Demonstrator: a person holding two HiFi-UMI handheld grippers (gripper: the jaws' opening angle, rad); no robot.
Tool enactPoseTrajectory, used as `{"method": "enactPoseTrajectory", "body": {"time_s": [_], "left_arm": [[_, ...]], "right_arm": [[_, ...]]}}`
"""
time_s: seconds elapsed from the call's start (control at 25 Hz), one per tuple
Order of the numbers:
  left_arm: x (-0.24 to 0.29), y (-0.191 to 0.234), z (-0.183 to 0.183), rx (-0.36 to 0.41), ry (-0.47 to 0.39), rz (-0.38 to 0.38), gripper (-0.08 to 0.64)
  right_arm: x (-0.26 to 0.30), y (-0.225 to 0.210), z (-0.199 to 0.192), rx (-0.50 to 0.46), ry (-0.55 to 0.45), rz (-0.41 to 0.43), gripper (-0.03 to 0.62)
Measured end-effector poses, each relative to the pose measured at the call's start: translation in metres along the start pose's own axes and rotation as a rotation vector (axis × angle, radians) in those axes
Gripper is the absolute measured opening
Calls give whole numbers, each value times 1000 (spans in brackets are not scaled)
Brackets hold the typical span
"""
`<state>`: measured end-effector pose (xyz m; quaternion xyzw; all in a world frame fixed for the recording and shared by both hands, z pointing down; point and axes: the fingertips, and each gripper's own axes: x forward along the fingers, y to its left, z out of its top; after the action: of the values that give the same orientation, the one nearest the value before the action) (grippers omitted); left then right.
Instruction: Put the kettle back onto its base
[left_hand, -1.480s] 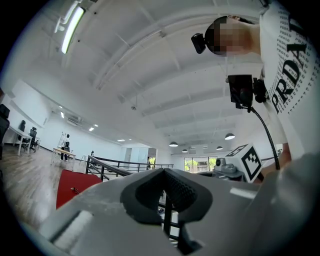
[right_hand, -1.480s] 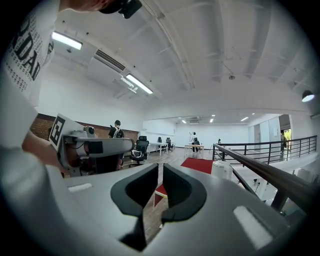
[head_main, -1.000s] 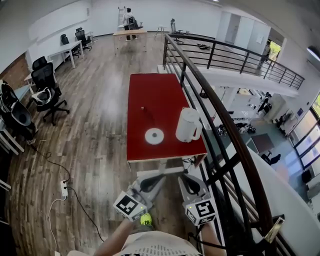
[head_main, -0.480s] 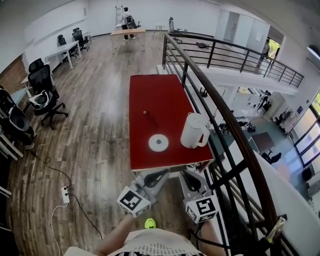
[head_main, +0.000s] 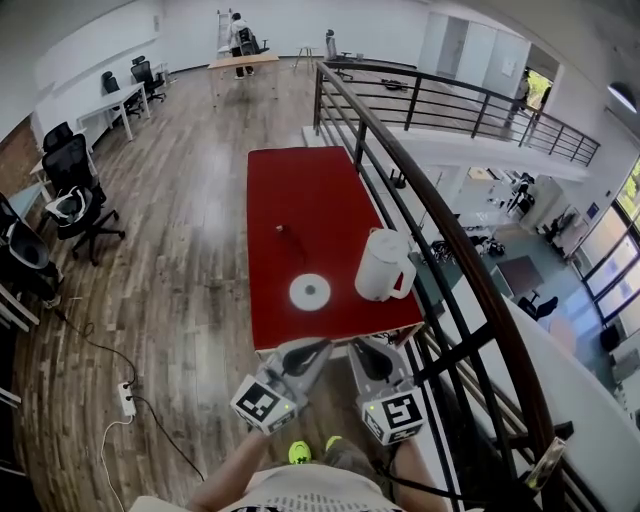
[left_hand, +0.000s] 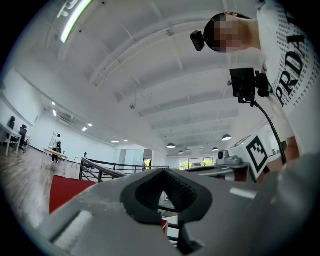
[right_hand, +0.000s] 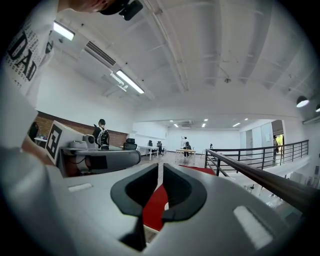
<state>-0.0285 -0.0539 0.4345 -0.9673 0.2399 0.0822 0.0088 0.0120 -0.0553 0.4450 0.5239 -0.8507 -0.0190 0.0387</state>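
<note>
Kettle (head_main: 383, 266) stands near right on the table (head_main: 300, 200), off its base (head_main: 310, 292), which lies just left of it. Left gripper (head_main: 308, 350) closed, empty; right gripper (head_main: 362, 350) barely parted, empty. Approach step, I'd say: next, reach in, open wide, grab the kettle.

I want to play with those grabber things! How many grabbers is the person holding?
2. The left gripper and the right gripper sit side by side low in the head view, near the red table's front edge. No more show.
</note>
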Motion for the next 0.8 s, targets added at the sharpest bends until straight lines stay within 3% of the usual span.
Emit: {"method": "enactPoseTrajectory", "body": {"time_s": [0.4,0.8], "left_arm": [[60,35,-11,-17,2,51,-8],[121,80,-5,33,-12,115,-8]], "right_arm": [[38,-61,-9,11,16,47,38],[83,-124,0,-20,10,105,38]]}}
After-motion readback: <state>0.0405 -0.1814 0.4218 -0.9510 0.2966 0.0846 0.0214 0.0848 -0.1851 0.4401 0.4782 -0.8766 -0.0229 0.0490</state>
